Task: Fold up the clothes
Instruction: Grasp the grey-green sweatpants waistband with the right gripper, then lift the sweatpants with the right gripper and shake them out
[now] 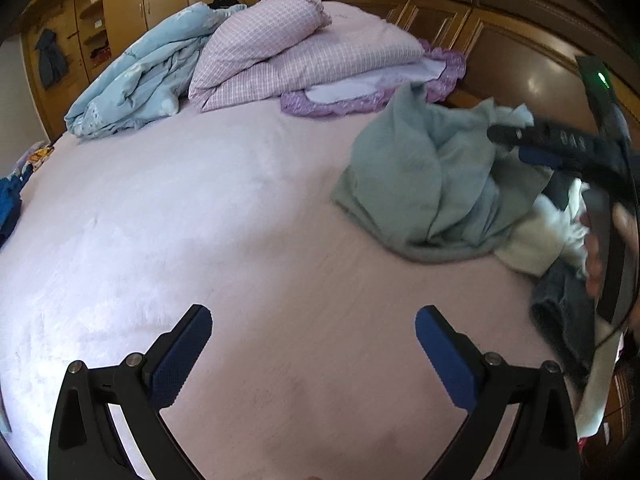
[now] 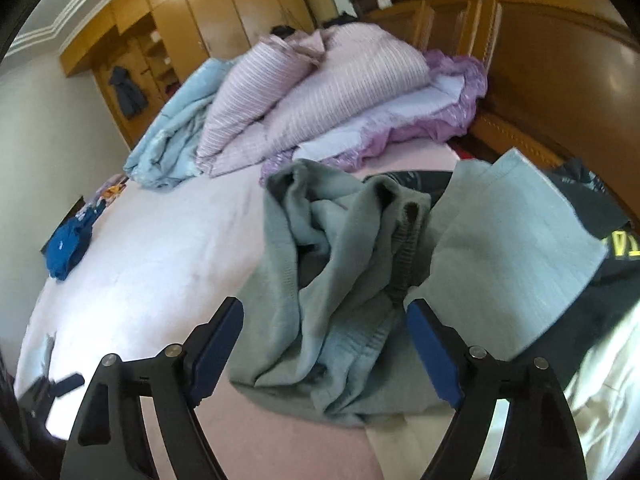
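At the far left, an open wardrobe [image 1: 94, 28] holds stacked items on its shelves, too small to identify, with a dark jacket [image 1: 50, 58] hanging beside it. At the left edge of the bed [image 1: 168, 216] lies a blue garment [image 2: 66, 246], touching the mattress border. Behind it, at the far side, a light blue quilt [image 1: 136, 84] lies bunched against a pink checked duvet [image 1: 288, 52], which rests on a purple frilled pillow [image 1: 372, 92] next to the wooden headboard [image 1: 500, 40]. The central pink sheet surface is bare from the bedding to my near position. My left gripper [image 1: 314, 354] hovers over this bare area with its jaws spread wide, gripping nothing. To the right lies the clothes pile: a crumpled grey-green sweatshirt [image 2: 320, 280] on top, a cream garment [image 1: 536, 240] beneath its near right edge, and a black garment with yellow lettering [image 2: 600, 248] at the far right. My right gripper [image 2: 326, 344] is positioned at the sweatshirt with its jaws spread to either side of the folds, not closed on the fabric. A pale blue-grey panel [image 2: 512, 248] of cloth stands raised just right of the right jaw. The headboard borders the pile on the right.
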`<act>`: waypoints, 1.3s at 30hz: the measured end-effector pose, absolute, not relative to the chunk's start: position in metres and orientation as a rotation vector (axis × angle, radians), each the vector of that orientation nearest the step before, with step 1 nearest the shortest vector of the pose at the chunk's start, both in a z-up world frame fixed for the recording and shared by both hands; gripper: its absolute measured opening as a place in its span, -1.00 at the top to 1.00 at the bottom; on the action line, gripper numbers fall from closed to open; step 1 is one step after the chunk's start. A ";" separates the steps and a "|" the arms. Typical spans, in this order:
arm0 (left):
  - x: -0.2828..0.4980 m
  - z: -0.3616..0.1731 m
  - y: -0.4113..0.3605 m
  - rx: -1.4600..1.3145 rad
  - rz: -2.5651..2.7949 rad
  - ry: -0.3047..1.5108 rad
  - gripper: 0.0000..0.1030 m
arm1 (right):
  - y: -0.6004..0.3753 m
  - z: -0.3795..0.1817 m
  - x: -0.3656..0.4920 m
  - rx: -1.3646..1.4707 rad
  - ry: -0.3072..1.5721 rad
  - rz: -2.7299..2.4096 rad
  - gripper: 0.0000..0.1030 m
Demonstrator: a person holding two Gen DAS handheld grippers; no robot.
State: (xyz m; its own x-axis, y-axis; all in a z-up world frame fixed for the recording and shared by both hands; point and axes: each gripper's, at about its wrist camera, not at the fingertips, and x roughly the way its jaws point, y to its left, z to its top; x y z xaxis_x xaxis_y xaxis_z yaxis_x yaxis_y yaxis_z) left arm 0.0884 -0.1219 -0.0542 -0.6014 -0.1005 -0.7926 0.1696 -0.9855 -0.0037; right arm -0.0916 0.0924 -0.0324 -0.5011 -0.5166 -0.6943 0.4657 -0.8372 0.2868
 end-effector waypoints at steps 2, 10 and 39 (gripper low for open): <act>0.088 -0.058 -0.122 1.329 -2.681 0.129 -0.99 | 0.092 -0.035 -0.098 1.106 -0.104 -2.307 -0.64; 0.093 -0.059 -0.132 1.316 -2.712 0.210 -0.99 | 0.068 -0.048 -0.129 1.181 -0.040 -2.304 -0.01; 0.250 -0.025 -0.232 1.128 -2.534 0.326 -0.99 | -0.074 0.028 0.132 0.894 -0.134 -1.446 0.89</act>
State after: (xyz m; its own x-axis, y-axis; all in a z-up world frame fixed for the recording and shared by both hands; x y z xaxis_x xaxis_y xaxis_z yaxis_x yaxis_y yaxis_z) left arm 0.2498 -0.2319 -0.0246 -0.6236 -0.2185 -0.7506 0.4015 -0.9134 -0.0676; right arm 0.1319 -0.0739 0.0277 0.1773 -0.8868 -0.4268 0.7936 -0.1276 0.5949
